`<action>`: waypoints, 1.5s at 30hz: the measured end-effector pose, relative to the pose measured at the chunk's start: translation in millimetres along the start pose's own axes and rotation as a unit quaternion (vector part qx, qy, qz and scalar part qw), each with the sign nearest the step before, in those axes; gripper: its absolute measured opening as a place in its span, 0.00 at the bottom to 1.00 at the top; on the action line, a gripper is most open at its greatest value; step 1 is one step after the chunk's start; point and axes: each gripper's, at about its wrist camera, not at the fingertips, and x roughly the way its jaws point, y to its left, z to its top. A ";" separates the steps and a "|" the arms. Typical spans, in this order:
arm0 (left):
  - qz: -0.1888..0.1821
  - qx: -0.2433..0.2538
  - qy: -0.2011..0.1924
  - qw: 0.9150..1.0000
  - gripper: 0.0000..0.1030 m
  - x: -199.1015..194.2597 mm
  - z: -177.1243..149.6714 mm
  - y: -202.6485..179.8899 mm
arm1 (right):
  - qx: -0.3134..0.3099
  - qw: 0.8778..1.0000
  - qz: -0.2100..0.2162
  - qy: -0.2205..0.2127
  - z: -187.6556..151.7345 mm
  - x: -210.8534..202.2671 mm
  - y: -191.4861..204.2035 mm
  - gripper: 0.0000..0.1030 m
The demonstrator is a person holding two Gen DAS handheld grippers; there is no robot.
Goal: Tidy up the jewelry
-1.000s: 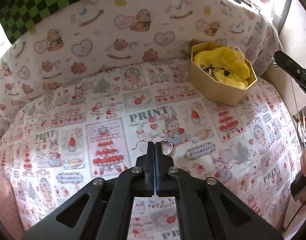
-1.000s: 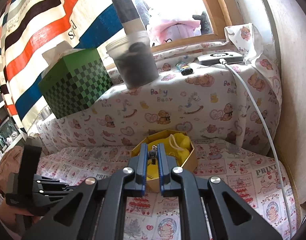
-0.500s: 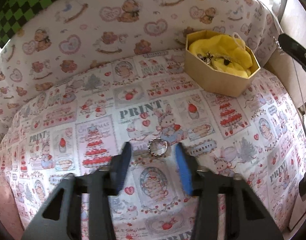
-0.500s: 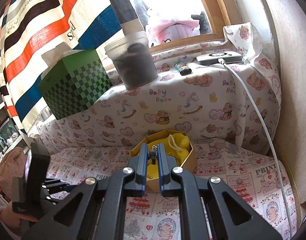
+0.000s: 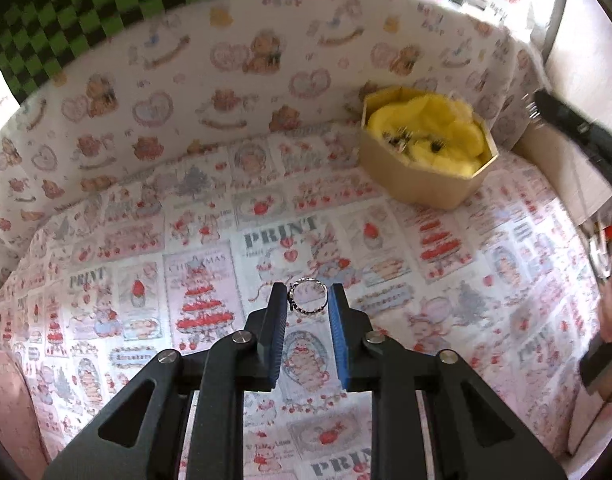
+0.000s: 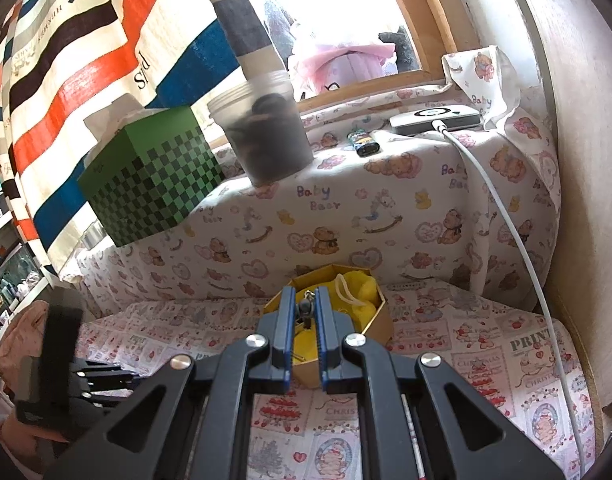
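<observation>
A thin silver ring [image 5: 308,300] lies on the printed cloth [image 5: 209,240] between the blue pads of my left gripper [image 5: 308,302]. Its jaws are closing, the pads stand close at the ring's two sides, and I see no squeeze on it. My right gripper [image 6: 306,308] is shut on a small dark charm [image 6: 305,307] with a metal hook. It hovers in front of the tan octagonal box [image 6: 380,326]. That box [image 5: 426,190] stands at the back right and holds a yellow pouch [image 5: 446,128] with small jewelry pieces on it.
A padded, bear-print ledge [image 6: 346,216] rises behind the cloth. On it stand a green checkered box [image 6: 153,184], a plastic jar [image 6: 265,136], a lighter [image 6: 362,142] and a white charger [image 6: 434,118]. Its cable [image 6: 506,216] runs down the right side by the wall.
The left gripper went from shut beside the ring to wide open, and now its jaws have narrowed around the ring. The right gripper has kept still with the charm.
</observation>
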 end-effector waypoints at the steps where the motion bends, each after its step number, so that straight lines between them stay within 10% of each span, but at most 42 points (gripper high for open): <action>1: -0.005 0.001 -0.008 1.000 0.19 -9.2 2.3 0.5 | 0.000 1.000 0.001 0.000 -0.4 0.4 0.9 0.08; 9: -0.039 -0.022 -0.120 0.992 0.19 -72.1 43.4 4.8 | -0.007 1.000 0.018 0.008 -2.4 28.6 5.6 0.08; 15: -0.080 -0.045 -0.131 0.987 0.19 -41.3 70.1 -4.9 | 0.064 0.998 0.026 0.003 -3.5 42.2 -20.6 0.11; 18: -0.118 -0.049 -0.146 0.981 0.19 -25.6 72.5 -14.7 | 0.091 0.995 0.028 -0.017 -4.6 35.4 -31.3 0.41; 26: -0.147 -0.043 -0.159 0.975 0.22 8.3 85.1 -35.1 | 0.102 0.993 0.003 -0.062 0.8 8.4 -41.2 0.42; 31: -0.119 -0.033 -0.206 0.971 0.73 -2.2 81.4 -34.0 | 0.091 0.993 -0.008 -0.069 1.4 3.4 -39.2 0.45; 37: -0.074 -0.034 -0.289 0.954 0.91 -47.4 59.4 -17.8 | 0.054 0.994 -0.027 -0.090 -0.4 -6.1 -25.3 0.55; 45: 0.021 -0.061 -0.365 0.929 1.00 -105.3 18.8 17.5 | -0.015 0.983 -0.049 -0.177 -0.7 -46.1 8.4 1.00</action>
